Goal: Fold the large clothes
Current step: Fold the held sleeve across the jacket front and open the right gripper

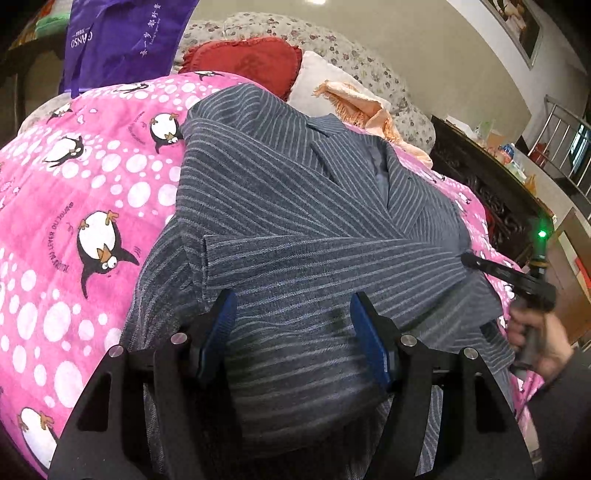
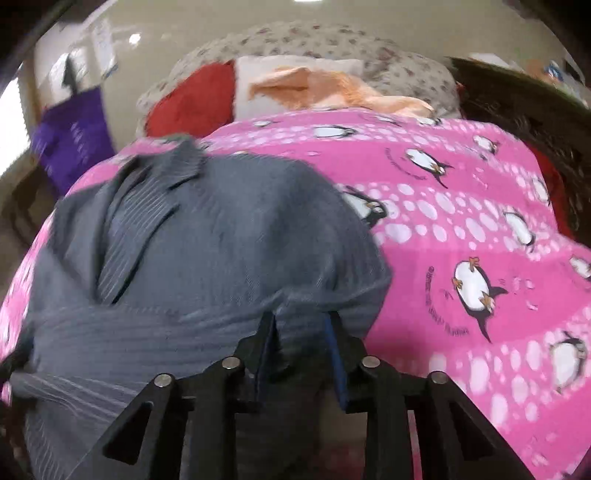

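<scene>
A grey pinstriped jacket (image 1: 295,206) lies on a pink penguin blanket (image 1: 74,206), sleeves folded across its front. My left gripper (image 1: 293,306) is open just above the jacket's lower part, nothing between its blue pads. My right gripper (image 2: 301,325) has its jaws partly closed over a bunched fold of the jacket (image 2: 207,236) at its right edge; this view is blurred. In the left wrist view the right gripper (image 1: 469,260) shows at the jacket's right edge, held by a hand.
A red cushion (image 1: 243,59), a white pillow, an orange cloth (image 1: 362,107) and a floral quilt lie at the bed's far end. A purple bag (image 1: 122,33) hangs at the far left. Dark carved wooden furniture (image 1: 491,192) stands along the right side.
</scene>
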